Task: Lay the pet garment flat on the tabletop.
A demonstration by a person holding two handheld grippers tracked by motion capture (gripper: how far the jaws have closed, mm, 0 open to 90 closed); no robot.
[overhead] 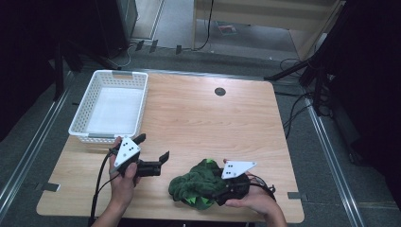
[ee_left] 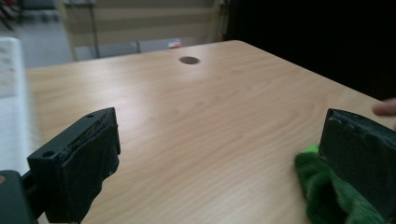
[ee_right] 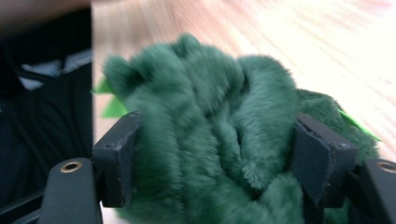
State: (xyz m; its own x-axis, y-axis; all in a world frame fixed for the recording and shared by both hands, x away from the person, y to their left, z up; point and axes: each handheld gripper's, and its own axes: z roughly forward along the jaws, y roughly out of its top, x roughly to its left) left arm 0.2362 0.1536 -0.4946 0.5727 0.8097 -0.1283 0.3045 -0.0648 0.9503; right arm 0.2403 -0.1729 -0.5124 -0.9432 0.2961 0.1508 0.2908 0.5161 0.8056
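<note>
Fluffy dark-green plush cloth sits bunched at the wooden counter's near edge, pinched by your right tongs. Your left tongs hang spread beside it. Grasping looks done; next, probably lift it toward the white plastic basket.

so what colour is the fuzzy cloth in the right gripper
Dark green plush cloth, clearest in the right gripper view.

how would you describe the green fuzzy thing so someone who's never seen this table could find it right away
Start at the wooden table and go to its near edge, right of centre, far from the white basket at the far left corner. There lies a crumpled dark green plush cloth, with the right tool closed around a bunch of it. It is the only soft, green thing on the table.
</note>
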